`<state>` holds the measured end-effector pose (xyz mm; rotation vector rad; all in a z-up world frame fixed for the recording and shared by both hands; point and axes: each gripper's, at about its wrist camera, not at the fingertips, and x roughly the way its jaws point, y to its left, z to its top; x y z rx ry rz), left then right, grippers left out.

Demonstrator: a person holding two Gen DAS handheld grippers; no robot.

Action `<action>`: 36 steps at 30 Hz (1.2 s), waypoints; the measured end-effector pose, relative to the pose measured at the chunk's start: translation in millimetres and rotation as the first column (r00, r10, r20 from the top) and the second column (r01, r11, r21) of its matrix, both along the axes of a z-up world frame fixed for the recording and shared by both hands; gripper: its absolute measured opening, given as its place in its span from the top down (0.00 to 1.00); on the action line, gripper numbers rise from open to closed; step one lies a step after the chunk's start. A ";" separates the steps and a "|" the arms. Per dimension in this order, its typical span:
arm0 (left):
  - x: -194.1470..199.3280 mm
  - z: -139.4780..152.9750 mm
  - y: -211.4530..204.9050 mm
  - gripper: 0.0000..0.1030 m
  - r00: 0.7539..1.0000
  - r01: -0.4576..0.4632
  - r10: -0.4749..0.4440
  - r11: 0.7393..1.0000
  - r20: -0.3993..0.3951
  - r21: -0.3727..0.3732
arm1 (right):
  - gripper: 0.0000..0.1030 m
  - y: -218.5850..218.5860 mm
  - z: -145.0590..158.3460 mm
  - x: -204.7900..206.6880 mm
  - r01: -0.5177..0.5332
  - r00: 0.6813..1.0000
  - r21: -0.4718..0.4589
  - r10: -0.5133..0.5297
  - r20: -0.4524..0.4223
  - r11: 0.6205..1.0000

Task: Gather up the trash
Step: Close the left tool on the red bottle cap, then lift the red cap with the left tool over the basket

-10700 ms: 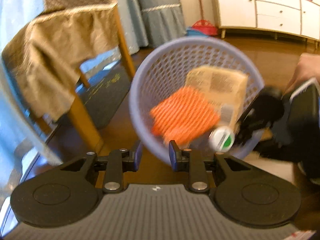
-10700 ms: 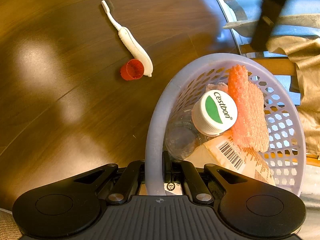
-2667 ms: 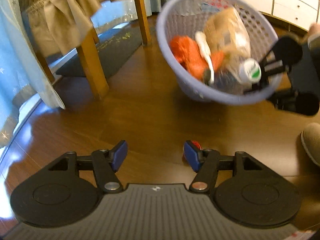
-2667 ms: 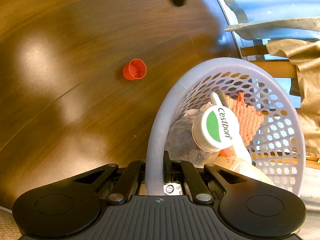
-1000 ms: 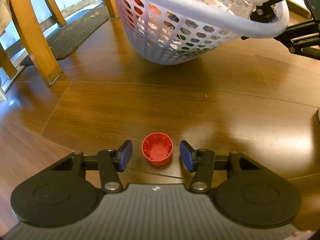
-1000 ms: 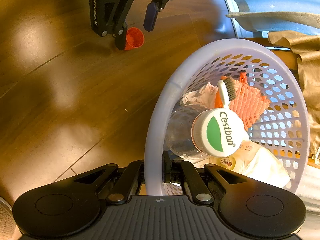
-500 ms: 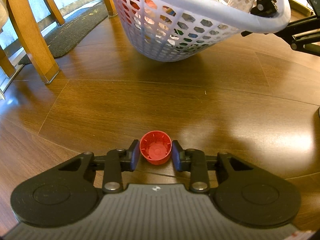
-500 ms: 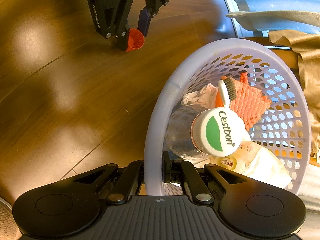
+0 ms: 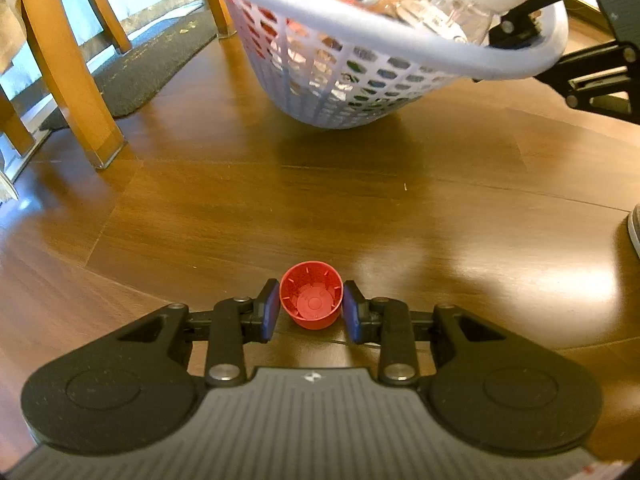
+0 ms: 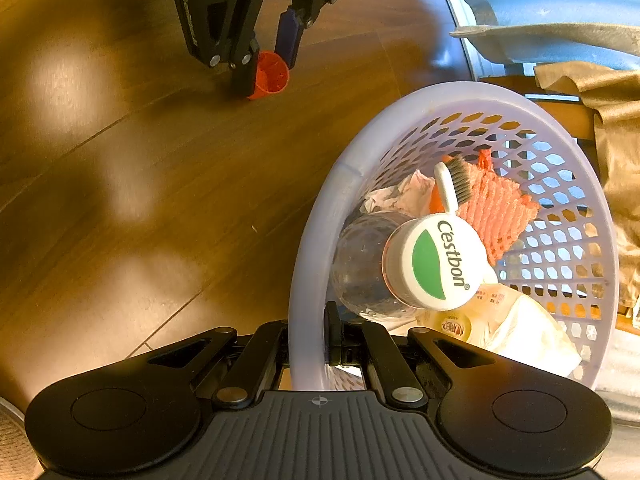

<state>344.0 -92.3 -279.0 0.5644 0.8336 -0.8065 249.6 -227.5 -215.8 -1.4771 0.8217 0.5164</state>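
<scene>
Left wrist view: left gripper (image 9: 311, 311) low over the wooden floor (image 9: 280, 208), blue fingers (image 9: 269, 312) closed in tight on a small red cap (image 9: 311, 300), one on each side, both touching. Cap round and bright red, open side facing the camera, little ribs inside and a flat round bottom. Whether resting on the floor or just lifted, hard to tell. Far beyond the cap, a pale purple basket (image 9: 400, 52) full of holes, tipped up, with a clear bottle (image 9: 452, 12) and other trash peeking over the rim. Left of the basket, orange wooden chair legs (image 9: 68, 80) and a dark mat (image 9: 152, 68).

Right wrist view: right gripper (image 10: 308, 344) pinched shut on the near rim of the basket (image 10: 316, 232), one finger outside and one inside. In the basket, the clear bottle (image 10: 360, 264) with a white and green "C'estbon" lid (image 10: 436, 264), a toothbrush (image 10: 452, 184), orange netting (image 10: 496, 208), crumpled paper (image 10: 400, 196) and a yellowish bag (image 10: 504, 320). Up and to the left of the basket, the left gripper (image 10: 272, 68) pointing down at the floor (image 10: 160, 160), the red cap (image 10: 272, 76) squeezed at its tips. Right of the basket, a tan cloth (image 10: 616, 120).
</scene>
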 end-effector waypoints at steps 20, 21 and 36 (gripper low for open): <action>-28.3 70.1 37.6 0.73 0.998 0.007 -0.003 0.998 0.068 -0.062 | 1.00 1.6 4.9 -14.3 -0.030 1.000 0.007 0.030 -0.001 1.000; -30.1 74.0 39.4 0.72 0.998 0.006 -0.001 0.998 0.070 -0.066 | 1.00 1.6 5.2 -15.2 -0.033 0.999 0.007 0.033 -0.001 0.999; -28.3 125.0 38.2 0.72 0.993 0.020 -0.005 0.992 0.115 -0.127 | 1.00 -0.8 10.3 -18.8 -0.052 0.999 0.010 0.052 -0.008 0.999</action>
